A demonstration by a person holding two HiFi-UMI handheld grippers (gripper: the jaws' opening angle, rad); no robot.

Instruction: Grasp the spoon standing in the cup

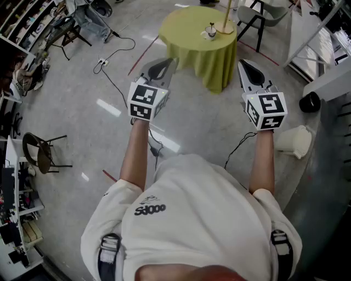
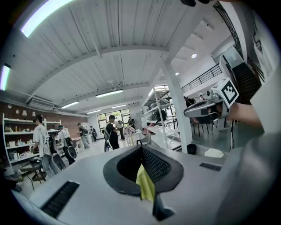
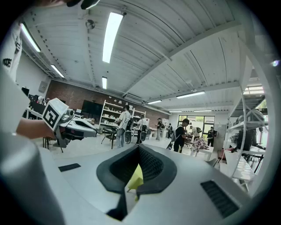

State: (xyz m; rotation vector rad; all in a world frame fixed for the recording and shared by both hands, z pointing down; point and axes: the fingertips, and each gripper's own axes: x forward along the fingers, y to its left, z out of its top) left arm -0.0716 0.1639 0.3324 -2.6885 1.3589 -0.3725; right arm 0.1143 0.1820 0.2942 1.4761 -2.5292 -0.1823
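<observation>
A small cup (image 1: 210, 33) with the spoon (image 1: 211, 26) standing in it sits on a round table under a yellow-green cloth (image 1: 192, 33), well ahead of me. Both grippers are held up in the air short of the table and point toward it. In the head view my left gripper (image 1: 173, 59) is at the left and my right gripper (image 1: 243, 62) at the right. Each one's jaws meet at the tip with nothing between them. In the left gripper view (image 2: 141, 146) and the right gripper view (image 3: 138, 146), only a sliver of yellow cloth shows below the tips.
A wooden pole on a round base (image 1: 224, 25) stands beside the cup. Grey chairs (image 1: 258, 15) stand behind the table. Cables and a power strip (image 1: 101, 62) lie on the floor at left, a black chair (image 1: 39, 151) farther left, a white container (image 1: 294, 141) at right. Several people stand among distant shelves.
</observation>
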